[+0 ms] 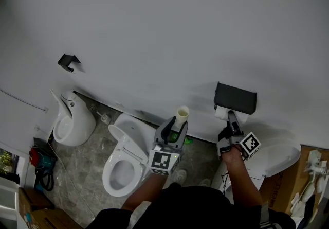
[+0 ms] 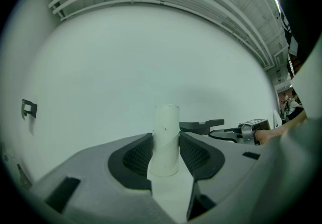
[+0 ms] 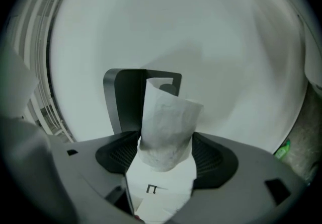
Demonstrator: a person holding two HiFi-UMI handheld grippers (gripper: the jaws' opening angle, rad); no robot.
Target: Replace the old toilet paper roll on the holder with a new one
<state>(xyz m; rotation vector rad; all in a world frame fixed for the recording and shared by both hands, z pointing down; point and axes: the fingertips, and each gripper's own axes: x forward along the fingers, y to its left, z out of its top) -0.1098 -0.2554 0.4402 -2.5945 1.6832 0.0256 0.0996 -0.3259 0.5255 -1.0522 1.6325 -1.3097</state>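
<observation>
My left gripper (image 1: 176,124) is shut on an empty cardboard tube (image 1: 182,115), held upright in front of the white wall; its pads press on both sides of the tube (image 2: 166,137). To the right, a black paper holder (image 1: 235,98) is fixed to the wall. My right gripper (image 1: 231,116) reaches under it, where a white toilet paper roll (image 1: 221,113) sits. In the right gripper view the roll (image 3: 166,132), with a loose sheet hanging, lies between the widely spread jaws, its sides close to the pads, and the holder (image 3: 123,99) stands just behind.
A toilet (image 1: 126,158) with its seat down stands below my left hand, with a urinal (image 1: 72,117) further left. A small black bracket (image 1: 68,61) hangs on the wall. A white basin (image 1: 280,158) and cardboard boxes (image 1: 293,192) are at the right.
</observation>
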